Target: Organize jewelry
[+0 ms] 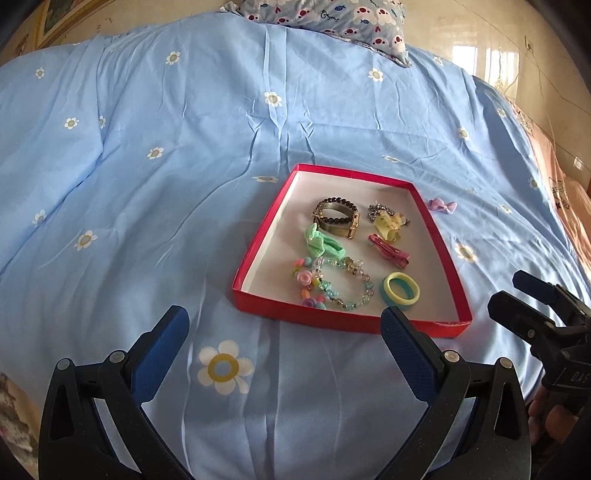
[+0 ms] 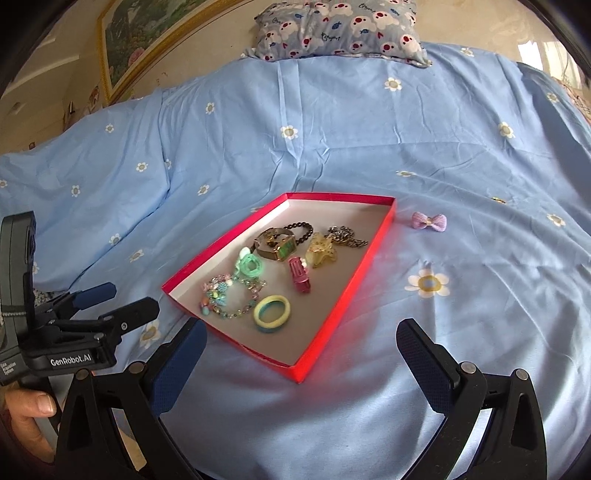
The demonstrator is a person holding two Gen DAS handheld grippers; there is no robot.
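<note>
A red tray (image 1: pixel 255 254) (image 2: pixel 343 295) lies on the blue bed cover. In it are a watch with a dark bead bracelet (image 1: pixel 334 218) (image 2: pixel 280 243), a green hair tie (image 1: pixel 325 245) (image 2: pixel 249 266), a beaded bracelet (image 1: pixel 332 282) (image 2: pixel 229 295), a yellow-and-teal ring (image 1: pixel 400 290) (image 2: pixel 272 313), a pink clip (image 1: pixel 388 251) (image 2: pixel 298 276), a yellow clip (image 1: pixel 388 225) (image 2: pixel 322 252) and a chain (image 1: pixel 376 210) (image 2: pixel 345 234). A purple bow (image 1: pixel 442 205) (image 2: pixel 429 221) lies on the cover just right of the tray. My left gripper (image 1: pixel 284 325) and right gripper (image 2: pixel 301 341) are open and empty, near the tray's front edge.
The blue flowered bed cover (image 1: pixel 184 166) (image 2: pixel 443 332) spreads all around. A patterned pillow (image 1: pixel 332 18) (image 2: pixel 340 29) lies at the far end. A framed picture (image 2: pixel 147 40) hangs on the wall at far left. Pink bedding (image 1: pixel 569 206) lies at the right edge.
</note>
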